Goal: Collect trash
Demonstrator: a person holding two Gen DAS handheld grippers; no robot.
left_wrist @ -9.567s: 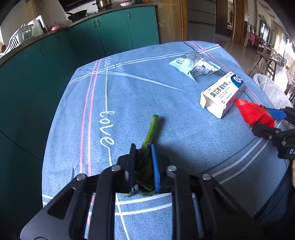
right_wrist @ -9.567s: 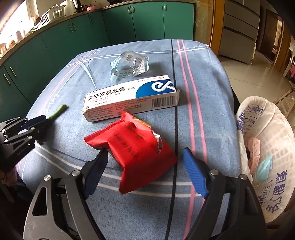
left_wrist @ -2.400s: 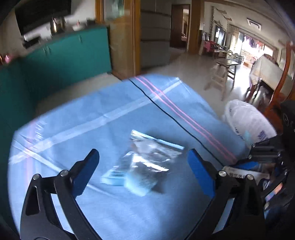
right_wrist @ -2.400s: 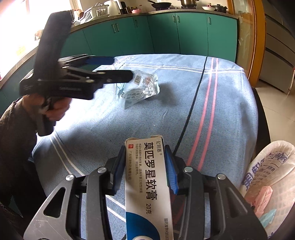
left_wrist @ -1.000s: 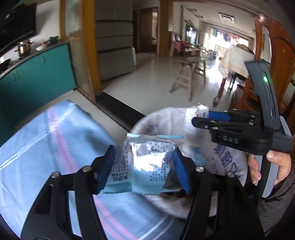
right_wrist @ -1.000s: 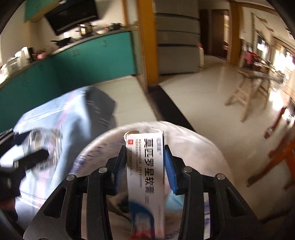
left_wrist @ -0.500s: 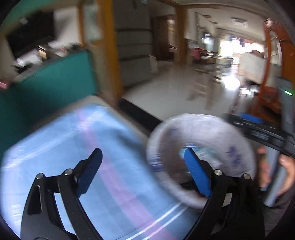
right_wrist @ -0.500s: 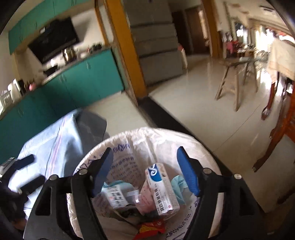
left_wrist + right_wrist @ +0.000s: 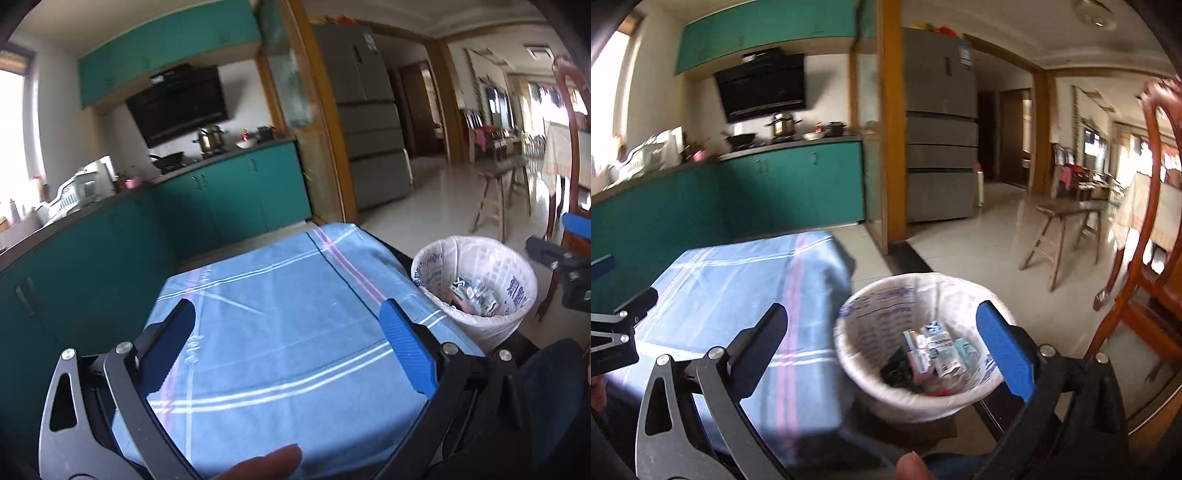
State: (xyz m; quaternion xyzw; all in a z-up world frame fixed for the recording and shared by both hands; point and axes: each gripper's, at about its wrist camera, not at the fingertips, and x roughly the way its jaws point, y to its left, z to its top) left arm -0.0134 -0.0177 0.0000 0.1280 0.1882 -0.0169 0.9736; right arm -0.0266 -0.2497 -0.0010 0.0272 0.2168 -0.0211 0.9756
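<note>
Both packets have gone from the claws into the bin (image 9: 916, 391) — left claw (image 9: 291, 325) and right claw (image 9: 886, 325) have just opened, empty. Bin sits right of the tablecloth (image 9: 280, 295), nearer the right claw.

My left tongs (image 9: 284, 336) no longer clamp the clear foil packet (image 9: 476, 295); their jaws have just been opening and now stand wide with nothing between them. The packet lies in the lined trash bin (image 9: 436, 258) beside the desk (image 9: 280, 295). My right tongs (image 9: 882, 332) have let go of the white ointment box (image 9: 938, 347) too, their jaws likewise just opening and empty, and the box rests in the bin among the other wrappers. The green stalk, red pouch, packet and box are gone from the blue cloth. Both views have pulled back from over the bin.
</note>
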